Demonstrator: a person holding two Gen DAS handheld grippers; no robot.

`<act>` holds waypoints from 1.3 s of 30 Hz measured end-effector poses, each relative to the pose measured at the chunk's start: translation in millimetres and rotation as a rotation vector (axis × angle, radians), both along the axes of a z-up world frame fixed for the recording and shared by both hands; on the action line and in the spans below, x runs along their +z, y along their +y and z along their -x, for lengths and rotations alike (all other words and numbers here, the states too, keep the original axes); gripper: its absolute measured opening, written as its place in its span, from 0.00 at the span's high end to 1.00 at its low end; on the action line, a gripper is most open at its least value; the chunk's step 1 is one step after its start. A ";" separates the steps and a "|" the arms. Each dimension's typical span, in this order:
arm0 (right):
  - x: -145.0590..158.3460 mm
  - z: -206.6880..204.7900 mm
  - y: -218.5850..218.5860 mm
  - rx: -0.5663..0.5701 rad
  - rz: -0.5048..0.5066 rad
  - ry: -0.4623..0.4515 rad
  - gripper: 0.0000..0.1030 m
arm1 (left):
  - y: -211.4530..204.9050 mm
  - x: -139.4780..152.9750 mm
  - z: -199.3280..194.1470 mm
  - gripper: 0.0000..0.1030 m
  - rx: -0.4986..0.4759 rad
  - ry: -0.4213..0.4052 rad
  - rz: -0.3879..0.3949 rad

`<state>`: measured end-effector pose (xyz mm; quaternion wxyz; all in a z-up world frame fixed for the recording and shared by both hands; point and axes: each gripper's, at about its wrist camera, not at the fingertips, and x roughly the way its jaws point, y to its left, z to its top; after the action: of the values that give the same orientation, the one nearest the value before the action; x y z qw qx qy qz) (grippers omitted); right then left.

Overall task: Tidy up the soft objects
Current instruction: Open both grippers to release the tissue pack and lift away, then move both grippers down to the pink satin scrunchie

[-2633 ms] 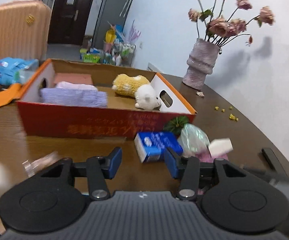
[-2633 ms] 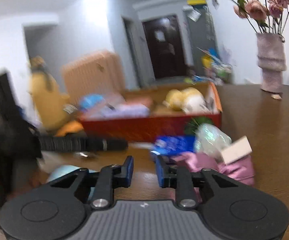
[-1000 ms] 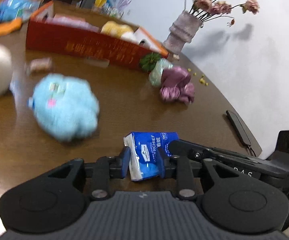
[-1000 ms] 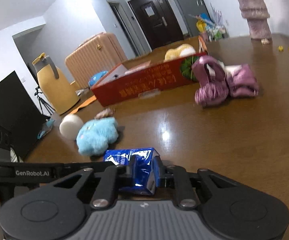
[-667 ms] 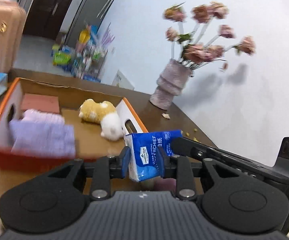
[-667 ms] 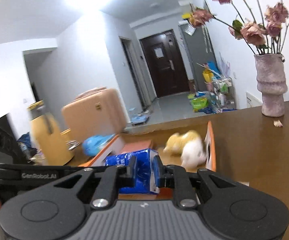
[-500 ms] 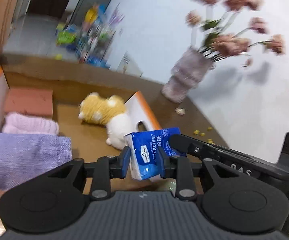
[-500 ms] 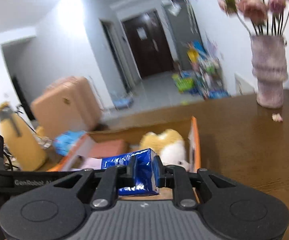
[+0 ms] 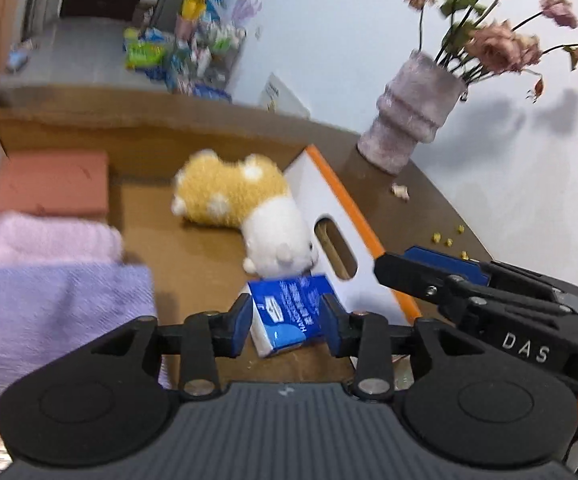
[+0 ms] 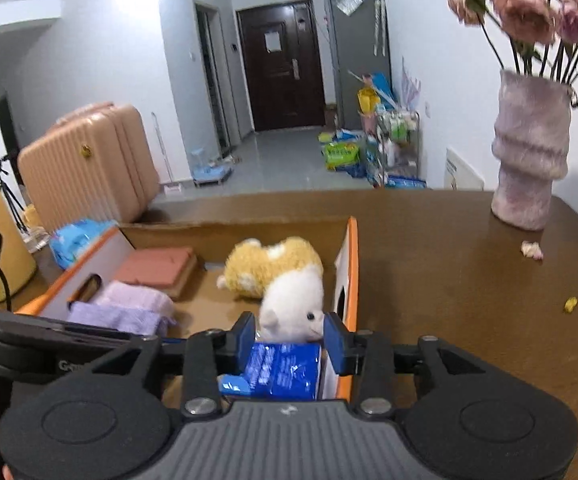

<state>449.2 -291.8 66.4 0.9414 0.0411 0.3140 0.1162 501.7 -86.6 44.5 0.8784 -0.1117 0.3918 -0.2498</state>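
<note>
Over cardboard box [image 9: 361, 236]: both my grippers, left [image 9: 287, 322] and right [image 10: 289, 340], spread, straddling tissue pack [image 9: 289, 312]; placing step; next, withdraw clear.

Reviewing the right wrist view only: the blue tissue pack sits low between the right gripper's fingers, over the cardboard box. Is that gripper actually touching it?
Observer: No. In the left wrist view, the right gripper has its tips over the cardboard box's right wall, apart from the tissue pack.
Operator: Then what has the pack?
Observer: The left gripper. Its pads flank the pack closely, but I cannot tell whether they clamp it.
Operator: Where in the box?
Observer: By the right wall, just in front of the white plush toy.
</note>
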 end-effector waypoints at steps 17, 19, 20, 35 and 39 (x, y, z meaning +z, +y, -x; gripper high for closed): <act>49.7 112.5 18.4 0.155 -0.034 -0.304 0.34 | 78.5 80.2 211.1 0.19 0.462 -0.518 -0.308; 50.7 119.1 22.9 0.164 -0.018 -0.310 0.34 | 80.0 80.1 222.1 0.19 0.477 -0.527 -0.306; 50.7 122.6 24.1 0.171 -0.013 -0.313 0.34 | 81.5 79.7 227.6 0.19 0.483 -0.531 -0.303; -46.4 278.5 7.5 0.182 -0.057 -0.219 0.32 | 58.7 -0.8 327.4 0.17 0.313 -0.324 -0.194; -69.1 285.4 -2.7 0.114 -0.039 -0.119 0.33 | 34.8 -9.3 314.3 0.17 0.239 -0.324 -0.212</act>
<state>163.8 -294.5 -2.7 0.9492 0.0347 0.2572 0.1778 187.5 -51.7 35.2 0.9600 -0.0229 0.2537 -0.1160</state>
